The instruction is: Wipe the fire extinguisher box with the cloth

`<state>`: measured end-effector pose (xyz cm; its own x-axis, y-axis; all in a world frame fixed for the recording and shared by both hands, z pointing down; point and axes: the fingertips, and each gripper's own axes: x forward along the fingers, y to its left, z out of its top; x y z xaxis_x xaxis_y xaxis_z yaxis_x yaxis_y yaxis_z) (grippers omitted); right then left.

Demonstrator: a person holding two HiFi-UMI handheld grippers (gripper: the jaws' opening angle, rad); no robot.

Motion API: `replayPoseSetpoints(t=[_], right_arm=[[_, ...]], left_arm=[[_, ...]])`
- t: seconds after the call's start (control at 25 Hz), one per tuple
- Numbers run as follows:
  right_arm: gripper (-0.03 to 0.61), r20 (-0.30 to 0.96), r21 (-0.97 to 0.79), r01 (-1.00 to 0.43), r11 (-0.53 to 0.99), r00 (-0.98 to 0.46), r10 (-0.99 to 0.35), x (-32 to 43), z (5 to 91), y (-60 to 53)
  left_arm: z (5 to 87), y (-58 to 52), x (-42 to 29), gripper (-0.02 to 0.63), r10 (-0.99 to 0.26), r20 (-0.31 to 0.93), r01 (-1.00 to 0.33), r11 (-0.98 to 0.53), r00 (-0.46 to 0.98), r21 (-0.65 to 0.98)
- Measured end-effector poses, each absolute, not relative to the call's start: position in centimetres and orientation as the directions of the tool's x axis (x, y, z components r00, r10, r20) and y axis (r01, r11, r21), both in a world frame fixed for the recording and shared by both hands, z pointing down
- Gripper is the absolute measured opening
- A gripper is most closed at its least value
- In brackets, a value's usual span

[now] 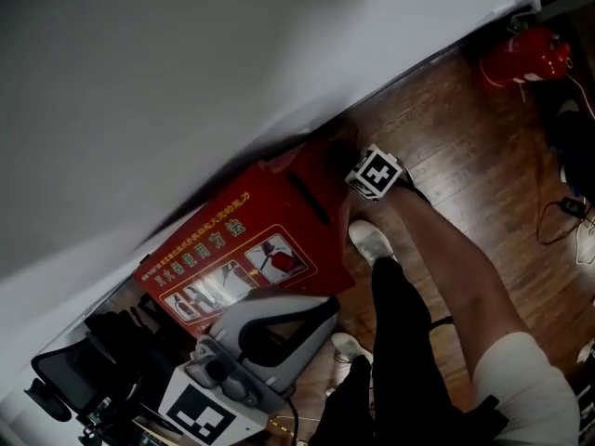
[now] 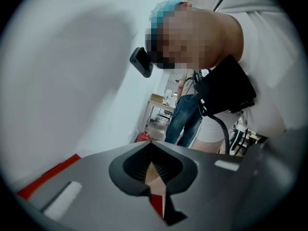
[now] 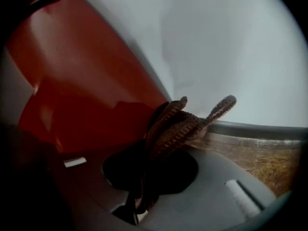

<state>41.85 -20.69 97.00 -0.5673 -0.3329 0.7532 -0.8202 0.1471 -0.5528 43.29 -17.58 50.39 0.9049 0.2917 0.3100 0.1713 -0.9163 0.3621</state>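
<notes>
Wood floor (image 1: pixel 446 128) and white wall (image 1: pixel 186 82), with the fire extinguisher box (image 1: pixel 242 240) against the wall, left of centre. The right gripper (image 3: pixel 142 196), clamped on a brown cloth (image 3: pixel 178 124), is at the box's far right end, so wiping seems in hand. The next move calls for dragging the cloth along the red face. The left gripper (image 2: pixel 155 182) is near, jaws together, empty.

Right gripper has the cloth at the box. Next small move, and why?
Probably press the cloth onto the fire extinguisher box and sweep along its red face: the right gripper is shut on the cloth beside the box, contact unclear; the left gripper is shut, empty.
</notes>
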Motion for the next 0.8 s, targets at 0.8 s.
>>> replayPoseSetpoints(t=[0.8], right_arm=[[0.052, 0.793, -0.185, -0.905, 0.383, -0.368, -0.486, 37.8, 71.6, -10.2]], left_arm=[[43.7, -10.6, 26.2, 0.000, 0.065, 0.258, 0.001, -0.971, 0.964, 0.239]])
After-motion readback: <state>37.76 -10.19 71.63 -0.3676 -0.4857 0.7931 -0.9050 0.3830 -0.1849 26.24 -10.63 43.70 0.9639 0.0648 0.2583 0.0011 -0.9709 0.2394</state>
